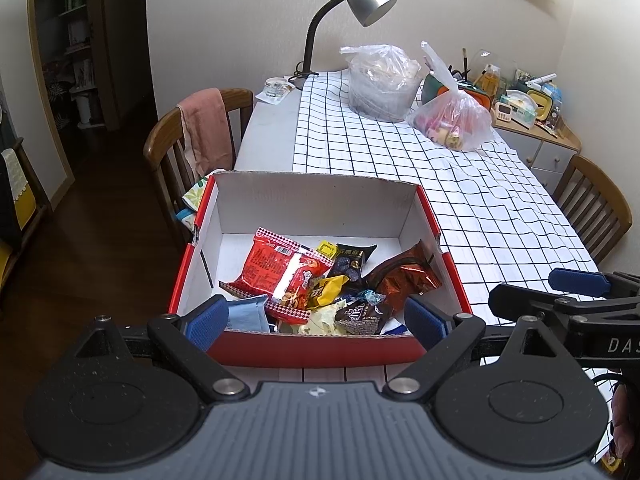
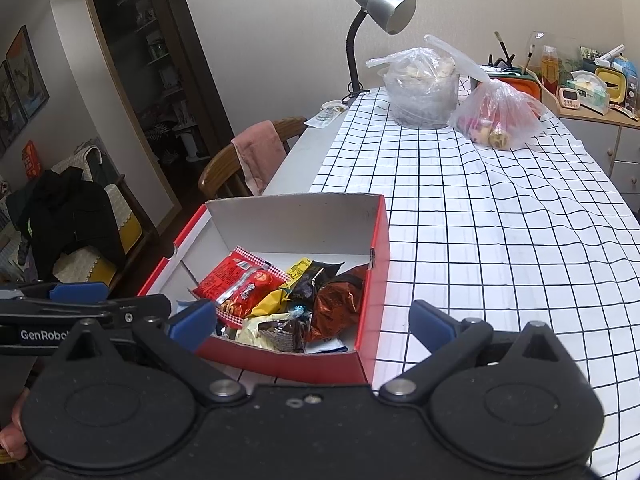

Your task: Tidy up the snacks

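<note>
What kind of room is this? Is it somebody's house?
Most likely a dining room in someone's home. There is a long table with a checked cloth, wooden chairs around it, one draped with a pink towel, and a desk lamp at the far end.

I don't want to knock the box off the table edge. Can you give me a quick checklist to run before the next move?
1. Left gripper open and holding nothing: ok.
2. Right gripper open and holding nothing: ok.
3. Snack packets, such as the red packet, lie inside the red box: ok.
4. No loose snacks on the checked tablecloth near the box: ok.
5. Box fully supported on the table: cannot tell, its left side sits near the edge.
6. Two plastic bags at the far end need sorting: cannot tell.
</note>
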A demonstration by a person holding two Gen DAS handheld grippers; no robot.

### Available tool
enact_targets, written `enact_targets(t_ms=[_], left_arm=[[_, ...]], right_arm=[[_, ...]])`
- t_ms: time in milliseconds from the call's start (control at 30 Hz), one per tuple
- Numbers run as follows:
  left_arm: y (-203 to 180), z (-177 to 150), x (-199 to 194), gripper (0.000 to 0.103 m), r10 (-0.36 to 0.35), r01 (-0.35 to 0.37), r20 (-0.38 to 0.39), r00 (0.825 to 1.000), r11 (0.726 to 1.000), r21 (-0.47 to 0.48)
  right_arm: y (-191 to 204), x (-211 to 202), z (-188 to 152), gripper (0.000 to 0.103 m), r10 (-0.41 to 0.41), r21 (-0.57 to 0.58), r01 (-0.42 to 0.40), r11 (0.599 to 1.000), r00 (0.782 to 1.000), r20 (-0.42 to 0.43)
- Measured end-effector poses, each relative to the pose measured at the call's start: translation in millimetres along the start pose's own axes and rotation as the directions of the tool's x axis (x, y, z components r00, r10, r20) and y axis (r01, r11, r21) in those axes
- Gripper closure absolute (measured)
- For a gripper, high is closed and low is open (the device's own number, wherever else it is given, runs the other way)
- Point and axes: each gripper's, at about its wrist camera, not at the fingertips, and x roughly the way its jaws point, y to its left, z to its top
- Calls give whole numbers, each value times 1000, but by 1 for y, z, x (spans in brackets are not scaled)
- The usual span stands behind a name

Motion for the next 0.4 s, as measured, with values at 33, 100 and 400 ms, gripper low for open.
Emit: enact_targets(t_ms=[33,100,400], left_arm=[[0,0,1,8,0,0,-2,1000,1000,0],[0,0,2,8,-6,6,-3,1000,1000,1],[-3,3,6,8,-3,3,-8,1000,1000,-3]], right_arm=[[-1,0,0,0,0,1,0,1000,1000,-1],[-2,1,0,0,-3,3,3,1000,1000,-2],[-14,3,0,0,-22,23,22,999,1000,-3]])
